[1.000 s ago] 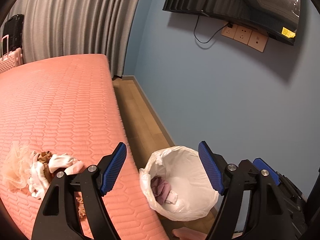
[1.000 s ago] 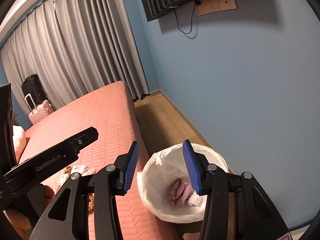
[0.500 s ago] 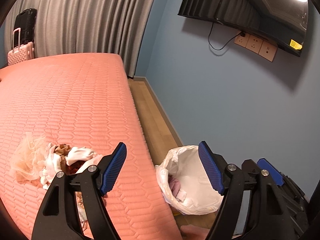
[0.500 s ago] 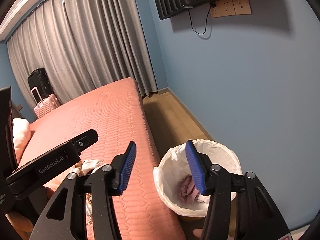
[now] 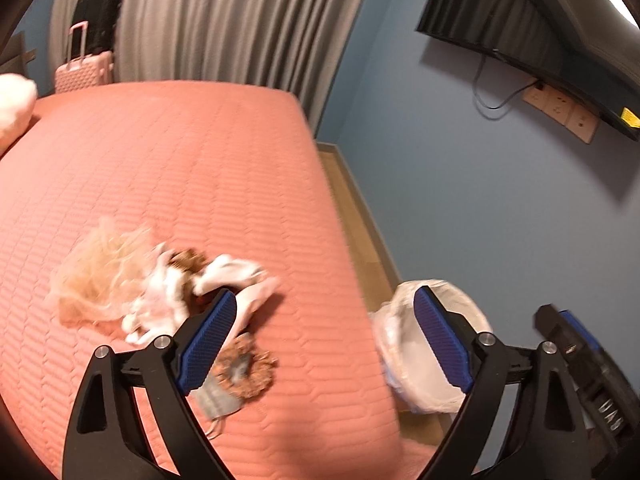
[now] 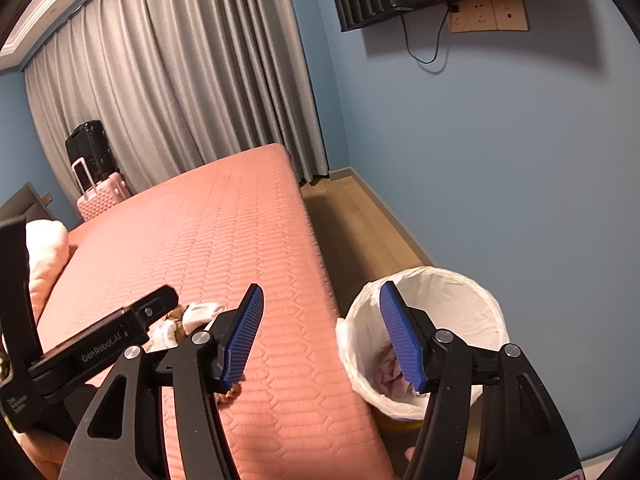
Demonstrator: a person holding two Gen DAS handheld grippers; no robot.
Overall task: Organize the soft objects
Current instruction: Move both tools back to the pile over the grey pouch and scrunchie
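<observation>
A pile of soft things lies on the pink mattress (image 5: 180, 168): a pale blond frilly piece (image 5: 96, 276), white cloths (image 5: 228, 272), a brown scrunchie (image 5: 248, 368) and a grey face mask (image 5: 218, 400). My left gripper (image 5: 324, 340) hovers just right of the pile, its jaws opening with nothing between them. Beside the bed stands a bin lined with a white bag (image 6: 436, 300), with pink cloth (image 6: 390, 376) at its bottom. My right gripper (image 6: 320, 336) hangs between the bed edge and the bin, jaws opening and empty. The left gripper's body (image 6: 100, 340) hides most of the pile (image 6: 196, 314) in the right wrist view.
Grey curtains (image 6: 180, 80) hang behind the bed. A pink suitcase (image 6: 104, 196) and a black one (image 6: 88, 152) stand at the far corner. A pale pillow (image 6: 44, 252) lies at the left. A strip of wooden floor (image 6: 360, 228) runs along the blue wall (image 6: 500, 160), under a mounted screen (image 5: 520, 24).
Both views have swung left, from the bin toward the bed. The pile now lies more centrally in the left view, with scrunchie and mask revealed. Both pairs of jaws stand wider.
</observation>
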